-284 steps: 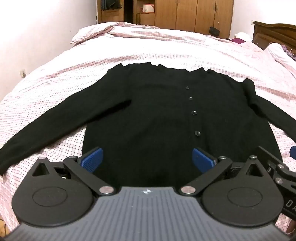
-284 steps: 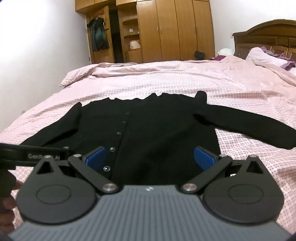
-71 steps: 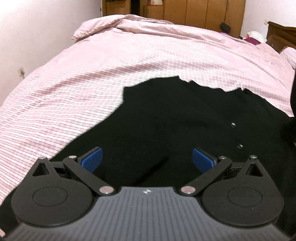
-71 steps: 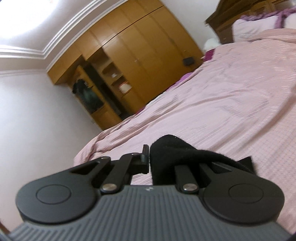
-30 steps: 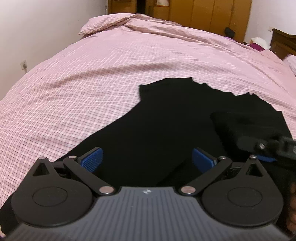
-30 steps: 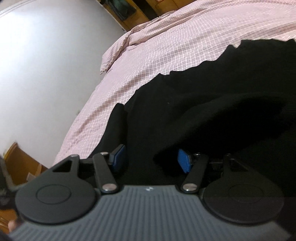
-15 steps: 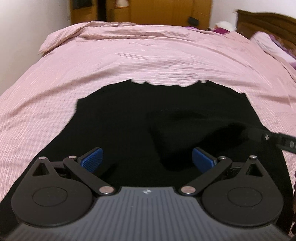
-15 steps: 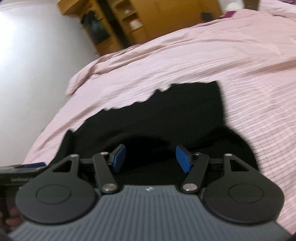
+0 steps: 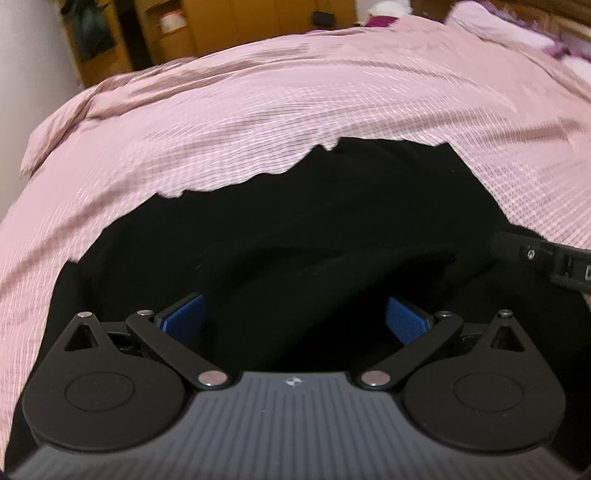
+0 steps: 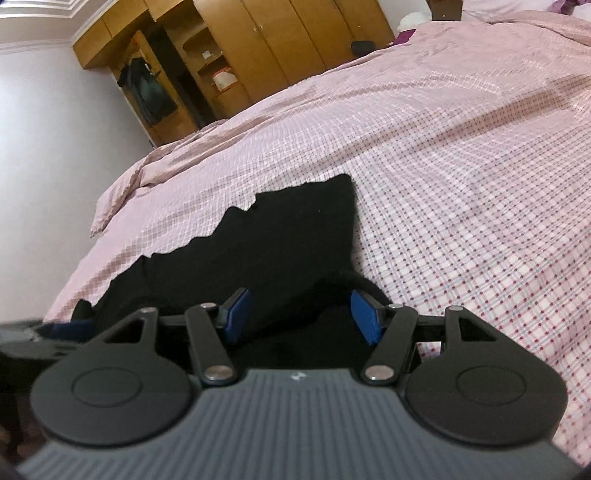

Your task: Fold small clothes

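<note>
A black cardigan (image 9: 332, 229) lies on the pink checked bedspread (image 9: 258, 118), both sleeves folded in over its body. My left gripper (image 9: 295, 321) hovers over its lower part, blue pads wide apart, nothing between them. The right gripper's finger (image 9: 535, 254) pokes in at that view's right edge. In the right wrist view the cardigan (image 10: 295, 229) fills the lower left, its scalloped collar edge toward the bed's far side. My right gripper (image 10: 301, 314) is open above the folded-in right sleeve, touching nothing. The left gripper (image 10: 40, 339) shows blurred at the left edge.
Wooden wardrobes (image 10: 258, 55) line the far wall. A pillow under the bedspread (image 10: 122, 192) bulges at the far left of the bed. More pillows (image 9: 517, 26) and a dark headboard lie at the far right. Bare bedspread (image 10: 480, 184) stretches right of the cardigan.
Both grippers have swept sideways across the cardigan toward its right side and stayed open. The left gripper rolled, tilting its view. The right sleeve now lies folded over the body.
</note>
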`<state>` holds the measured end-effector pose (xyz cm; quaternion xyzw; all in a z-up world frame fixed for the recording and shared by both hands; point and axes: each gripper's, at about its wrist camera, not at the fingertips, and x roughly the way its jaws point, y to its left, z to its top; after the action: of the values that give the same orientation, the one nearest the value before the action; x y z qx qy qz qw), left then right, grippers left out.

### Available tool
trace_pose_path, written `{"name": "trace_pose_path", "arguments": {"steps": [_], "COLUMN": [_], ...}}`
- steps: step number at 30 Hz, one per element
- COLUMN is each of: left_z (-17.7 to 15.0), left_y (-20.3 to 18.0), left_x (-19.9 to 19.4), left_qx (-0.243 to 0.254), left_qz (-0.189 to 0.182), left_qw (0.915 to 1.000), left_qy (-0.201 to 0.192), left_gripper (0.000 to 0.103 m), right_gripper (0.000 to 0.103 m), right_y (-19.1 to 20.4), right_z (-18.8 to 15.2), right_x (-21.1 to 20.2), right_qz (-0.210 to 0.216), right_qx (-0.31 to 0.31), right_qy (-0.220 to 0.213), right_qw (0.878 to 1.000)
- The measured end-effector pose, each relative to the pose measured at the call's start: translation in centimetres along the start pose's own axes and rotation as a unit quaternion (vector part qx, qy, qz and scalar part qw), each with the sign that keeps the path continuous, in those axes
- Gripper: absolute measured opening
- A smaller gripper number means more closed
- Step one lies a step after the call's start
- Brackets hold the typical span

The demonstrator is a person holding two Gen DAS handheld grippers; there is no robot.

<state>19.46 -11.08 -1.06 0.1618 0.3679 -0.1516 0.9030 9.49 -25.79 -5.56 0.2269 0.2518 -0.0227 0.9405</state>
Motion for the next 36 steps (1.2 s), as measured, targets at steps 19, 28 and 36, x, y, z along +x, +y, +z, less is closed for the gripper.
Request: {"name": "trace_pose_path", "arguments": {"steps": [19, 28, 36], "left_z": [1.1, -1.3, -4.8], "left_y": [0.6, 7.1, 11.0], "left_x": [0.6, -2.8, -3.4], "left_qx": [-0.049, -0.137, -0.179], "left_qz": [-0.028, 0.05, 0.072], "left_qw": [0.9955, 0.9858, 0.9805], "left_qy": [-0.076, -0.082, -0.04], "left_gripper": [0.014, 0.014, 0.015], "right_gripper": [0.061, 0.061, 0.061], "right_y": [-1.6, -1.5, -1.4], "right_z": [-2.1, -2.3, -2.3], "right_x": [0.2, 0.3, 0.3], "right_qz": [0.028, 0.027, 0.024], "right_qx": [0.008, 0.003, -0.001], "right_qy": [-0.021, -0.024, -0.027], "right_qw": [0.999, 0.999, 0.999]}}
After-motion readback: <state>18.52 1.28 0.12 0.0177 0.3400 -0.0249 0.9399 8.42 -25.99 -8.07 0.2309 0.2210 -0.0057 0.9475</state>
